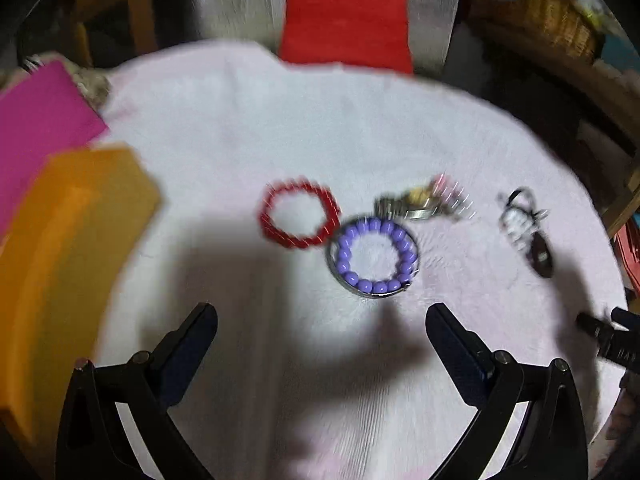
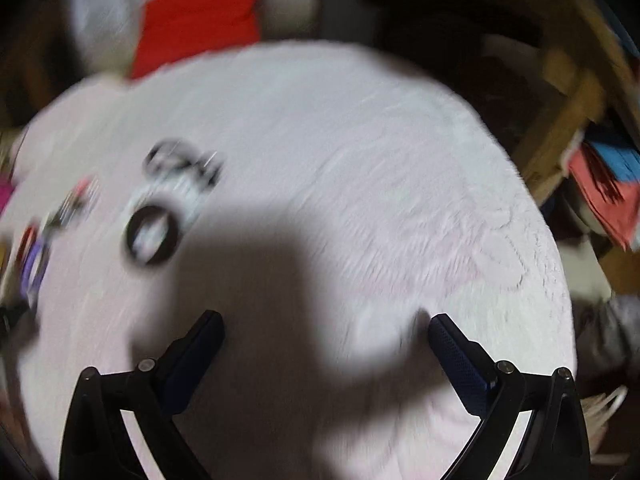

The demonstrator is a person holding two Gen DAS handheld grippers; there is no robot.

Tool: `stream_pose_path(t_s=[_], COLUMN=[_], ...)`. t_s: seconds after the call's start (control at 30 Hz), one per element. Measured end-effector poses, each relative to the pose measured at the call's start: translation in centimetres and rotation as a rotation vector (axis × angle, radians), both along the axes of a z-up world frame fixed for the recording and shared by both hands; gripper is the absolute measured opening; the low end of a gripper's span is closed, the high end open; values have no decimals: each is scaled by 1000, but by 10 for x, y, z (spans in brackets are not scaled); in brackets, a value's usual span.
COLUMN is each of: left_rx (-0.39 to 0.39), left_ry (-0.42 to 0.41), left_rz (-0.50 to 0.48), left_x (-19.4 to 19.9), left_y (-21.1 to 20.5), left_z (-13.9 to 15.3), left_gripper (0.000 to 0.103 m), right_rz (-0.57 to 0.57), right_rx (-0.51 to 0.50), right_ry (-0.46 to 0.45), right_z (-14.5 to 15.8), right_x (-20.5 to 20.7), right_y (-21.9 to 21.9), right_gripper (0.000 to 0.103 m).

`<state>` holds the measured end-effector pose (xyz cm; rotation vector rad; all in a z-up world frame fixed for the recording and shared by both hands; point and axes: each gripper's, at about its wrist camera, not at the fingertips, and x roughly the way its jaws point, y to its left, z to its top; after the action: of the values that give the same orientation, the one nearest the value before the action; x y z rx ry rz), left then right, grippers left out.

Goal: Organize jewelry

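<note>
On a round pale pink fluffy mat [image 1: 248,128] lie a red bead bracelet [image 1: 298,213], a purple bead bracelet [image 1: 374,256] inside a metal bangle, a blurred gold and silver cluster [image 1: 424,200], and a black and white piece with a dark ring [image 1: 524,228]. My left gripper [image 1: 320,320] is open, just short of the purple bracelet, holding nothing. In the right wrist view the dark ring [image 2: 152,236] and black and white piece [image 2: 182,172] lie far left. My right gripper [image 2: 326,326] is open over bare mat [image 2: 380,160].
An orange box [image 1: 68,248] and a pink box [image 1: 40,120] stand at the mat's left edge. A red box [image 1: 346,26] sits behind the mat. A wicker basket [image 1: 548,16] is at the far right. The other gripper's tip [image 1: 604,332] shows at the right.
</note>
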<state>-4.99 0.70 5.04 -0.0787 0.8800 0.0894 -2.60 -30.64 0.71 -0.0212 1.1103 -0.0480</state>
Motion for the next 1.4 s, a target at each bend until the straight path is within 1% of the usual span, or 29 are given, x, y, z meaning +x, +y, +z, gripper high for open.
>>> stream_pose_path(t_s=[0.03,0.13,0.17,0.2,0.27,0.3,0.37,0.43,0.47,0.53,0.63,0.83,1.17,1.4], left_rx=[40,131,158,185,192,192,217,247,246,213,194,214,227,240], left_ry=[-41,-169,-211,-255,-310,-328,-368,-401,-407,-391,-401,-439,-439,-432], left_rz=[-6,-20,-23,-23,-32,-33,-20,-10,-14,-35,-12,16,41,39], left_x=[-17,-59,-73,-89,-121,-128,-151,-174,-184,-192,-207,-233,-236,-236], left_y=[-2,-8,-8,-8,-8,-6,-3,1,2,3,7,12,16,11], left_z=[19,62,76,95,120,130,147,157,164,169,174,183,182,180], left_gripper=[103,103,103,103,103,103,103,103,103,103,103,103,103,103], right_rz=[21,35,41,47,58,63,67,75,79,88,93,108,107,97], right_rx=[-11,3,11,21,39,47,60,74,75,65,60,92,83,86], right_ry=[-9,-126,-152,-196,-261,-282,-333,-369,-391,-420,-459,-487,-489,-493], right_z=[11,50,60,77,104,115,138,153,161,175,189,204,201,200], right_x=[-14,-59,-71,-91,-116,-125,-151,-167,-178,-191,-212,-235,-233,-233], right_y=[4,13,17,22,34,41,52,64,70,80,94,107,121,121], right_gripper=[103,103,103,103,103,103,103,103,103,103,103,103,103,103])
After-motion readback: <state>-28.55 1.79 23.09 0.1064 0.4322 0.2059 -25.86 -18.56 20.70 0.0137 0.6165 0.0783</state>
